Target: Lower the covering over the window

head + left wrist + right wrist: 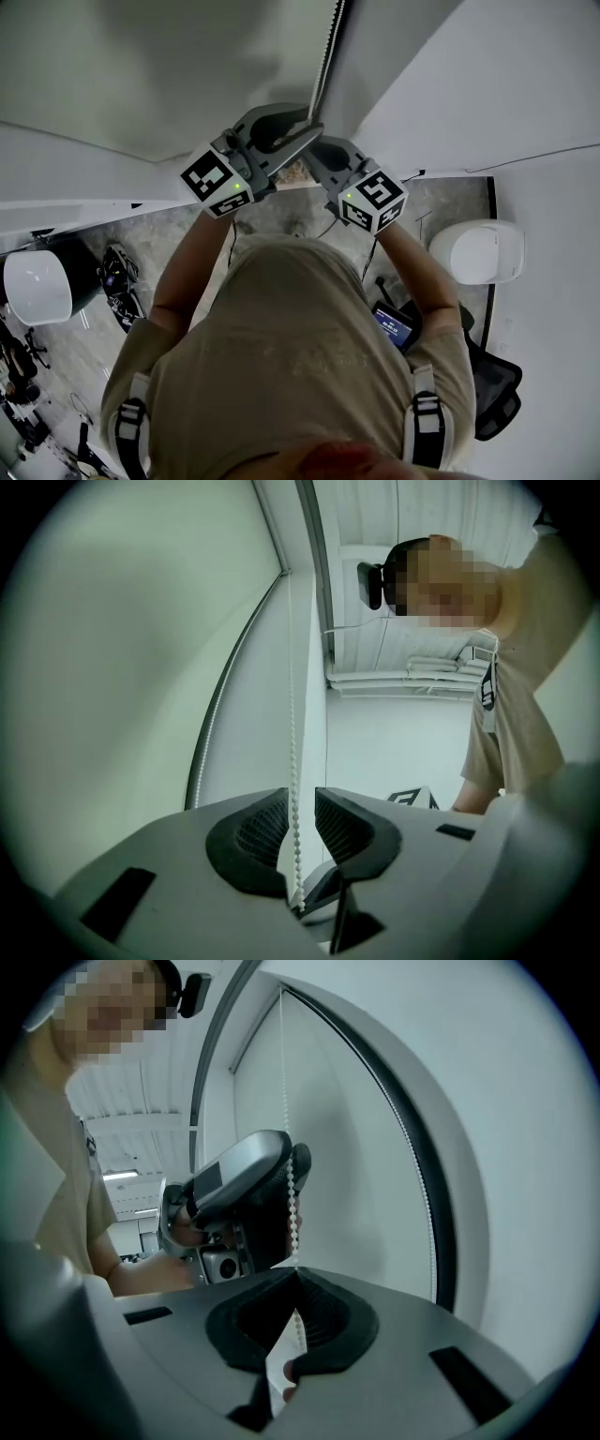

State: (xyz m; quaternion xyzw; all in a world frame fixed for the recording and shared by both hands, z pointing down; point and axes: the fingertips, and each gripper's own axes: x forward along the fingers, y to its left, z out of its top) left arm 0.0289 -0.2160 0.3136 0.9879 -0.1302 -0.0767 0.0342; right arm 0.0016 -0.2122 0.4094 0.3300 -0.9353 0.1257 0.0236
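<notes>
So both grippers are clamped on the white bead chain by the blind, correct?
Not quite. Only the right gripper is clamped on the bead chain. The left gripper view shows the left gripper with its jaws apart and the chain hanging in the gap between them, not pinched.

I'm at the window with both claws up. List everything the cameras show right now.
bead chain: 1, white, hanging beside the window, running through both claws
window covering: 1, pale, behind the chain
window frame: 1, dark, edging the covering
rounded white shell: 2, white, on the floor at far left and far right
office chair: 1, black, floor at lower right
lit screen: 1, blue, near the person's right elbow
shirt: 1, beige, on the person
left claw: 1, grey with black pads, open, chain between the pads unclamped
right claw: 1, same colours, shut on the chain
</notes>
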